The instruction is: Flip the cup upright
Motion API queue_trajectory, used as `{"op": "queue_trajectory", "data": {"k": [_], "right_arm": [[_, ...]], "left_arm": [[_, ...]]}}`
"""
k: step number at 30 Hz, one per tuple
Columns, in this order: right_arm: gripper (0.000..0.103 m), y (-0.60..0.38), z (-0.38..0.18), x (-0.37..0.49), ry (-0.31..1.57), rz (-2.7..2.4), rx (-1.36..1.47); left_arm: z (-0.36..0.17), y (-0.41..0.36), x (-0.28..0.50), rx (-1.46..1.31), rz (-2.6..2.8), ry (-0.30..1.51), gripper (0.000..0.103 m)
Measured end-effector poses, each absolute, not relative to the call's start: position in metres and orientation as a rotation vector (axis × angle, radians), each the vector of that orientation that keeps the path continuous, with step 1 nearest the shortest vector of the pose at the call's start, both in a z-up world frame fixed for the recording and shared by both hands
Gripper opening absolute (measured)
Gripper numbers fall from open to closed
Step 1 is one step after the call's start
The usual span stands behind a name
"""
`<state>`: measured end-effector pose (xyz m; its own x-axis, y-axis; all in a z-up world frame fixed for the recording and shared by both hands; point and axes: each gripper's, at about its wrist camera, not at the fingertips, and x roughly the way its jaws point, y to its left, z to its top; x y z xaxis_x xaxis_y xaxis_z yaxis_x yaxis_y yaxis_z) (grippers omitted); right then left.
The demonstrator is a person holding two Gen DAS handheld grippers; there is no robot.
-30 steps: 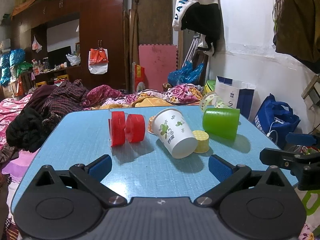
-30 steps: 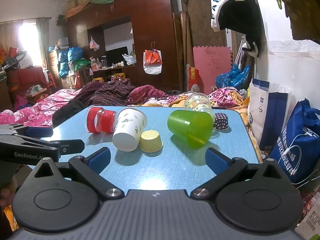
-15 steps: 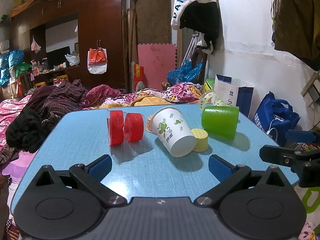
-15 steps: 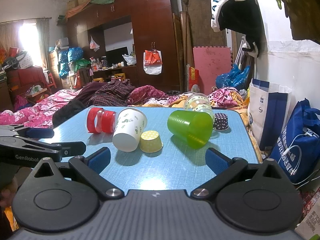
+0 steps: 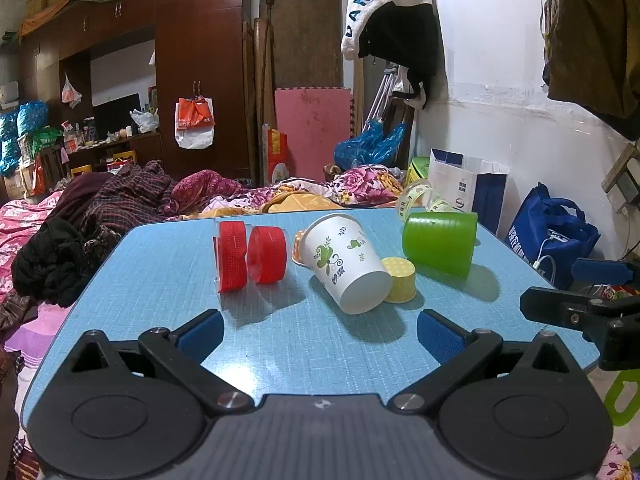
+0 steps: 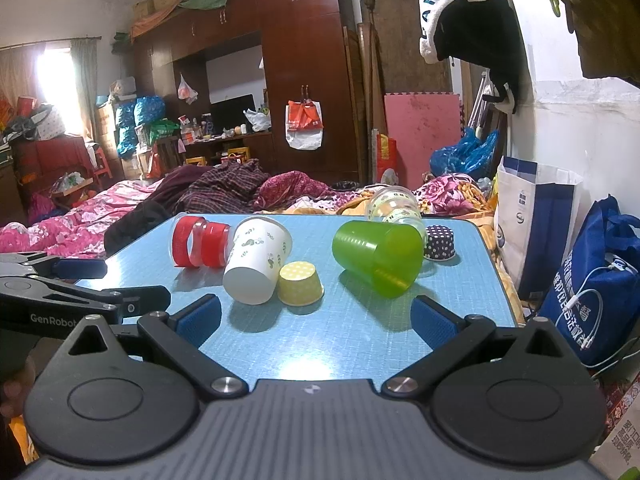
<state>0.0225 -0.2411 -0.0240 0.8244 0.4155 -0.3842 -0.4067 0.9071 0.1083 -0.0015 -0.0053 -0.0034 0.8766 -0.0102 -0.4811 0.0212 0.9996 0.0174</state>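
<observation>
Blue table, both tools low, level, wide apart.

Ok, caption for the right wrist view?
Open right tool faces tipped green cup and paper cup on blue table.

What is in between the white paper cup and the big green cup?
A little yellow dotted cup sits upside down between the white paper cup and the green cup, right against the white one. The right wrist view shows it best.
</observation>
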Motion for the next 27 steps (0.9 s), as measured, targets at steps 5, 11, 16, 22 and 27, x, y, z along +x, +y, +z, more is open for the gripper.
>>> {"op": "queue_trajectory", "data": {"k": [5, 11, 16, 22, 27], "right_arm": [[0.102, -0.2423, -0.0235, 0.0226, 0.412, 0.441, 0.023], [0.102, -0.2432, -0.0234, 0.0225, 0.412, 0.441, 0.024], [0.102, -0.2432, -0.0233, 0.0225, 0.412, 0.441, 0.024], [0.102, -0.2433, -0.0233, 0.0225, 0.412, 0.440, 0.024], [0.102, -0.2434, -0.0232, 0.0225, 0.413, 0.440, 0.024]], "left_arm": [[-0.0034, -0.0052, -0.0013, 0.021, -0.017, 0.503, 0.103], [-0.0033, -0.0053, -0.0015, 0.022, -0.020, 0.504, 0.103], [-0.0035, -0.0053, -0.0012, 0.022, -0.020, 0.504, 0.103], [-0.0036, -0.0054, -0.0010, 0.022, -0.020, 0.504, 0.103], [-0.0037, -0.0054, -0.0006, 0.022, -0.022, 0.505, 0.103]]}}
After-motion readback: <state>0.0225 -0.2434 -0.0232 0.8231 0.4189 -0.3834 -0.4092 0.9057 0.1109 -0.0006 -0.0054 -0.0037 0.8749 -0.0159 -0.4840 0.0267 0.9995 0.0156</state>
